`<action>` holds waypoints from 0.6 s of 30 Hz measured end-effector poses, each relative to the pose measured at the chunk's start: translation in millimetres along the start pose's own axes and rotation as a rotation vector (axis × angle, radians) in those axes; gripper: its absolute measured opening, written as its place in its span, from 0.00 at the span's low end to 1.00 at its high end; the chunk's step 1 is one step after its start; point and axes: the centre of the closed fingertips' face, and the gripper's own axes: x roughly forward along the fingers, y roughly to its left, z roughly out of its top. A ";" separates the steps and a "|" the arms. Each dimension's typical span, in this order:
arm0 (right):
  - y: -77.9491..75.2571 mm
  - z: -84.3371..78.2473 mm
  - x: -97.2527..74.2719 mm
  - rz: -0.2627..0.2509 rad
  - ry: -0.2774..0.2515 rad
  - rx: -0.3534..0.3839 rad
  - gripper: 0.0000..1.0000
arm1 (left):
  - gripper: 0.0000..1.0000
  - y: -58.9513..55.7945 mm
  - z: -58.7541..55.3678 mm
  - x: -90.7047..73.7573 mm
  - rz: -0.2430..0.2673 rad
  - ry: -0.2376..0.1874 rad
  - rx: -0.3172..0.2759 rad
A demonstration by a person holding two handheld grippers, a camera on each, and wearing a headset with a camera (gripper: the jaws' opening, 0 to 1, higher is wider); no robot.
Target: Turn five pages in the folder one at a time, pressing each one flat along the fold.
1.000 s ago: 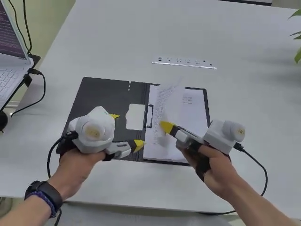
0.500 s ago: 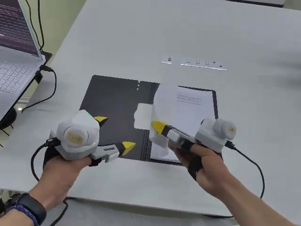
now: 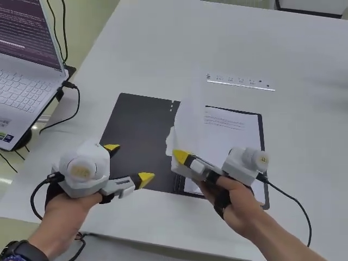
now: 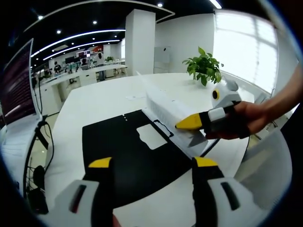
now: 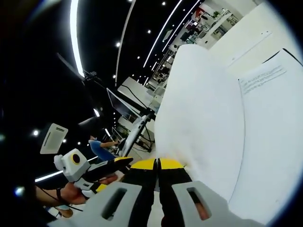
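A black folder [image 3: 138, 138] is laid open on the white bench [image 3: 163, 43], with its printed sheets [image 3: 234, 136] lying on the right half. One page [image 3: 189, 117] is held upright over the fold. Its near corner is pinched between the closed fingers of the right gripper [image 3: 179, 156]. In the right gripper view the two yellow tips are seen pressed together against the raised page [image 5: 199, 118]. The left gripper [image 3: 129, 162] is seen over the folder's near left edge, with its fingers spread apart and nothing caught between them. A laptop [image 3: 22, 70] is set at the far left of the bench. A socket strip [image 3: 239, 82] is set into the bench beyond the folder.
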 end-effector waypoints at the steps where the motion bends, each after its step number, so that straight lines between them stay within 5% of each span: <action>1: -0.3 -0.6 1.7 0.001 0.001 0.005 0.00 | 0.66 0.7 0.0 -0.6 0.004 -0.003 -0.004; 18: -1.8 -25.8 31.7 0.010 0.064 0.046 0.00 | 0.66 11.6 -14.3 -19.0 0.040 -0.003 -0.040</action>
